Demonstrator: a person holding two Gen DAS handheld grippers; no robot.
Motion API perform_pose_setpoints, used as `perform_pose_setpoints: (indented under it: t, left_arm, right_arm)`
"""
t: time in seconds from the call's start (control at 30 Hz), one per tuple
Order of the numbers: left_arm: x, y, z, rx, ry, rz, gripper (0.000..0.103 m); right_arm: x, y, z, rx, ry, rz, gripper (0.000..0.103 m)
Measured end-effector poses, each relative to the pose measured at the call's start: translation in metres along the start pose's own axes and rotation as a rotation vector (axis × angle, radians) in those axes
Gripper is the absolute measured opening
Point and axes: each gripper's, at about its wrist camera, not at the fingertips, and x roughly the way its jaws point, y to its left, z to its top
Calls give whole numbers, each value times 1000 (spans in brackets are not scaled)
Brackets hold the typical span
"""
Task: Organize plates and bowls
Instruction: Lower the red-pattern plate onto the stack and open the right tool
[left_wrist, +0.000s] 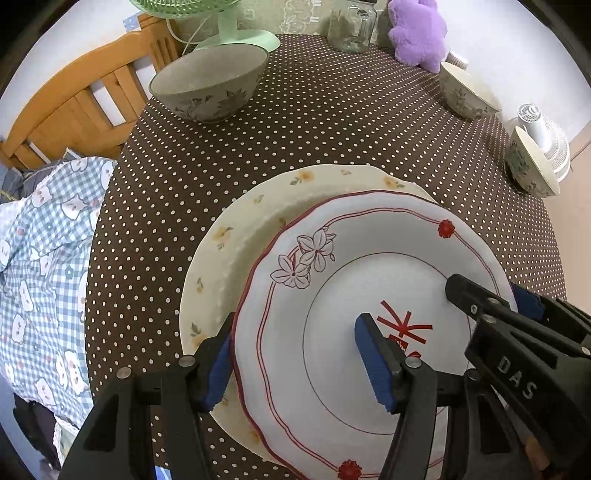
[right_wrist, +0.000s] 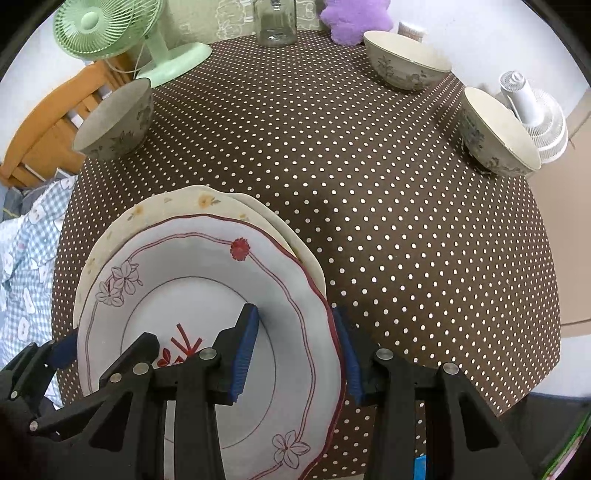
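A white plate with red trim (left_wrist: 351, 258) (right_wrist: 207, 266) lies on a cream plate with yellow flowers (left_wrist: 258, 206) (right_wrist: 177, 203) on the dotted brown table. My left gripper (left_wrist: 295, 354) is open, its fingers straddling the white plate's left rim. My right gripper (right_wrist: 299, 354) is open and straddles the plate's right rim; it also shows in the left wrist view (left_wrist: 491, 299). A grey floral bowl (left_wrist: 210, 83) (right_wrist: 118, 122) stands far left. Two cream floral bowls stand at the right, one (left_wrist: 467, 90) (right_wrist: 404, 61) farther and one (left_wrist: 532, 166) (right_wrist: 496, 134) nearer.
A green desk fan (right_wrist: 110, 29), a glass jar (right_wrist: 275, 20) and a purple plush toy (left_wrist: 419, 31) stand at the table's far edge. A wooden chair (left_wrist: 85, 99) and a checked blue cloth (left_wrist: 44, 258) are at the left. A white fan (right_wrist: 532, 114) stands beyond the right edge.
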Motion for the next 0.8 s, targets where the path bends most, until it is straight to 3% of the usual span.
perform_pose_setpoints:
  t: [0.27, 0.4, 0.5, 0.6, 0.7, 0.8]
  left_arm:
    - [1, 2, 1, -9, 1, 1, 65]
    - [1, 0, 1, -11, 5, 16, 65]
    - [1, -3, 0, -23, 13, 40, 65]
    - [-6, -11, 0, 15, -18, 110, 66]
    - [-11, -18, 0, 45, -51, 110, 69]
    - [-6, -18, -1, 35, -31, 102, 68]
  right_arm:
    - [-12, -20, -18, 52, 61, 36, 47]
    - [-20, -16, -22, 19, 49, 66, 29]
    - [-21, -16, -22, 7, 47, 57, 29]
    - [-21, -12, -20, -14, 38, 73, 26]
    - [-24, -3, -17, -63, 6, 47, 25]
    - [-20, -5, -12, -59, 11, 55, 25]
